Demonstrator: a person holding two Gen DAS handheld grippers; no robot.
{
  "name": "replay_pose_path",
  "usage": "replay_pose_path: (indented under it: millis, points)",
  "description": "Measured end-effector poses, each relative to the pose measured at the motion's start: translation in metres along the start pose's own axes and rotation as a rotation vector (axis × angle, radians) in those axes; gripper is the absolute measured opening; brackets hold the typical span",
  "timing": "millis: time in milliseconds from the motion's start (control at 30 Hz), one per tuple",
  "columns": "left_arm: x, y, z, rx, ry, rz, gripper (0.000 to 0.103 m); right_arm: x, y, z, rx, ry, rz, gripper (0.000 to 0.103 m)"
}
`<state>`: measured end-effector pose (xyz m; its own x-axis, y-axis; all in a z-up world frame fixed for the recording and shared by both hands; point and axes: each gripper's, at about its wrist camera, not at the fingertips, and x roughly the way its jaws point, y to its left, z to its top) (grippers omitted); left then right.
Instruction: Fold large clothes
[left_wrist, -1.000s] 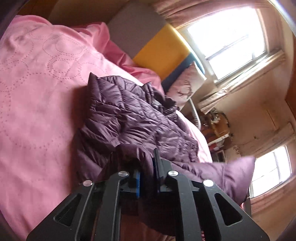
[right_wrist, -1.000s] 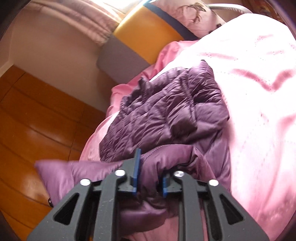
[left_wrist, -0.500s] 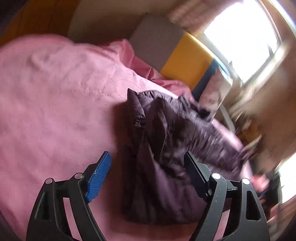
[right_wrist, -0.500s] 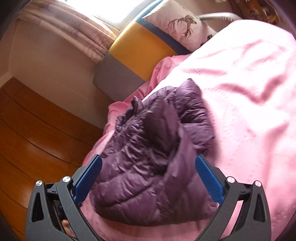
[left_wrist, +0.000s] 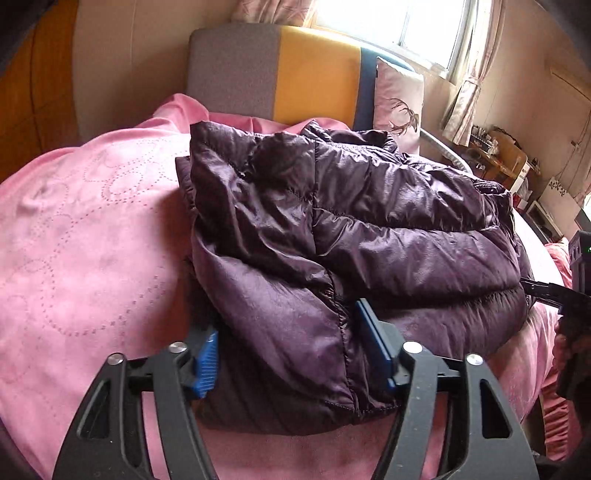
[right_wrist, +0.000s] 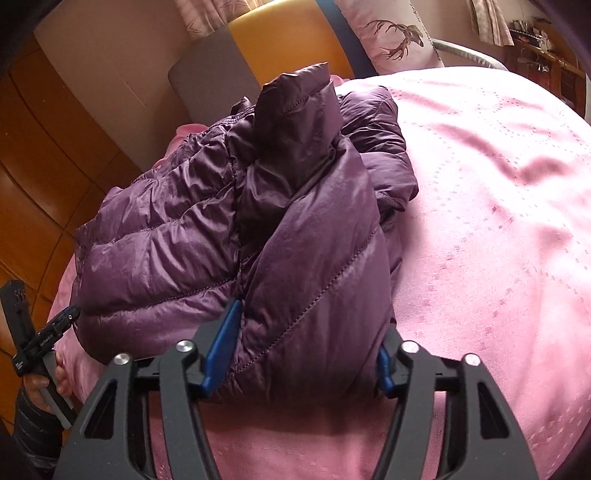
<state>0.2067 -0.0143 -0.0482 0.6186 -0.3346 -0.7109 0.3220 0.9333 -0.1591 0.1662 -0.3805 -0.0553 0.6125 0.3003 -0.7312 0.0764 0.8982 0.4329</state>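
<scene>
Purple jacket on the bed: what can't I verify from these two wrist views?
- Left wrist: purple jacket's underside and sleeves, buried in its own folds.
- Left gripper: closing around the hem; pad contact hidden by fabric.
- Right gripper: same, closing; pad contact hidden.
- Bed: edges cut off by the frame.

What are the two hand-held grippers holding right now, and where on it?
Both are closing on the purple puffer jacket: left hand-held gripper and right hand-held gripper straddle its near folded edge.

Close wrist views, shared jacket (left_wrist: 332, 236)
</scene>
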Motion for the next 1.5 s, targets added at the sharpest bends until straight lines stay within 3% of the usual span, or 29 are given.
replay_pose_path:
  millis: [167,467,933,1200,1333,1400,1500]
  points:
    - [-0.003,-0.008,-0.002,-0.002,-0.003,-0.006,0.044,-0.003,0.002,-0.002,-0.003,0.004,-0.007,0.043]
    - [-0.011,-0.013,-0.008,0.028,-0.014,-0.004,0.025,-0.001,0.012,-0.001,-0.006,0.007,-0.011,0.032]
    - [-0.027,-0.004,-0.024,0.019,-0.011,-0.040,0.017,-0.026,0.011,-0.024,-0.013,0.026,0.034,0.026]
    - [-0.051,-0.002,-0.057,-0.014,0.026,-0.125,0.013,-0.051,0.014,-0.054,-0.059,0.087,0.046,0.023]
    - [-0.073,-0.002,-0.078,-0.046,0.059,-0.190,0.013,-0.065,0.010,-0.067,-0.083,0.122,0.027,0.024]
    - [-0.084,0.002,-0.083,-0.056,0.063,-0.205,0.013,-0.071,0.011,-0.065,-0.104,0.123,-0.007,0.038]
    - [-0.099,0.020,-0.072,-0.108,0.012,-0.182,0.032,-0.082,0.017,-0.049,-0.135,0.056,-0.051,0.053]
